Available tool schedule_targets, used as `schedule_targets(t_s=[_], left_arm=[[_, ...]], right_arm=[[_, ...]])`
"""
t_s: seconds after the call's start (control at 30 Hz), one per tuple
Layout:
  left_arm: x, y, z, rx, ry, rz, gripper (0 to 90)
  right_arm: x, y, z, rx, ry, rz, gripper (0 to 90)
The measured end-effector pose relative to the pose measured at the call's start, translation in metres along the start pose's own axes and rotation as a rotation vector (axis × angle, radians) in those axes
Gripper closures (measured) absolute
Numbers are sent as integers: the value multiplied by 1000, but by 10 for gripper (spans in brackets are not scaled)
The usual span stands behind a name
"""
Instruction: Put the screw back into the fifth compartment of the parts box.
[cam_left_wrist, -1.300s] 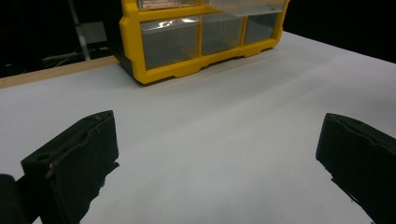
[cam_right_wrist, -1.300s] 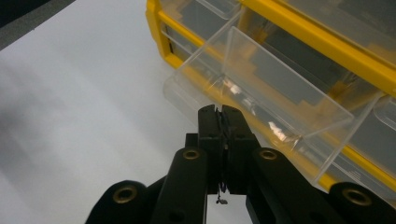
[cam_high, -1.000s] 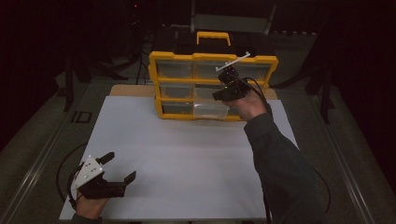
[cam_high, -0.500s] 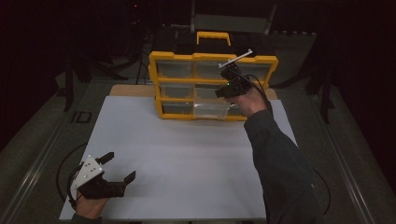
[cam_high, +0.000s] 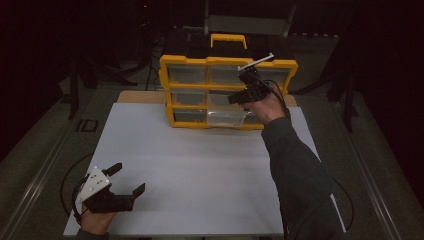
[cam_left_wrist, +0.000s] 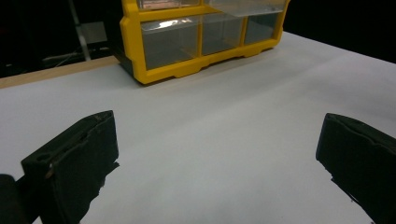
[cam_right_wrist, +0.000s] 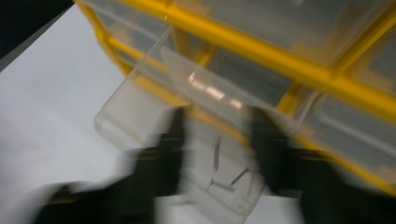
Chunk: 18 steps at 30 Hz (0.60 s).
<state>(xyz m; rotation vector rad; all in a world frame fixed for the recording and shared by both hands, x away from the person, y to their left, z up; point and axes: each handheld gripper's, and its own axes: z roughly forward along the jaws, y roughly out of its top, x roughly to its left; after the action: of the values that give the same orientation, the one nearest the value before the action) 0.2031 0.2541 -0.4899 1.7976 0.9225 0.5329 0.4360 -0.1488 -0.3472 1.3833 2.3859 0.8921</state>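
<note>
Blurred jaws over open drawer (cam_right_wrist: 177, 154)

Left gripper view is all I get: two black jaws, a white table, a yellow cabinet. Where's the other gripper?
Observer: The right gripper is up at the cabinet's front, right of middle, in the high view.
Operator: Holding something?
Observer: Its jaws have just been opening. A pulled-out clear drawer lies between them, blurred and apparently not pinched.
Operator: What's on top of the cabinet?
Observer: A yellow handle.
</note>
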Motion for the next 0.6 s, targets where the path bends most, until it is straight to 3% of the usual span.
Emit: schedule_targets(t_s=[0.1,0.6], left_arm=[[0,0,0,1,0,-3,0],[0,0,1,1,0,-1,0]], right_arm=[[-1,-1,0,3,-17,13,201],[-8,-10,-3,48,-13,-23,166]])
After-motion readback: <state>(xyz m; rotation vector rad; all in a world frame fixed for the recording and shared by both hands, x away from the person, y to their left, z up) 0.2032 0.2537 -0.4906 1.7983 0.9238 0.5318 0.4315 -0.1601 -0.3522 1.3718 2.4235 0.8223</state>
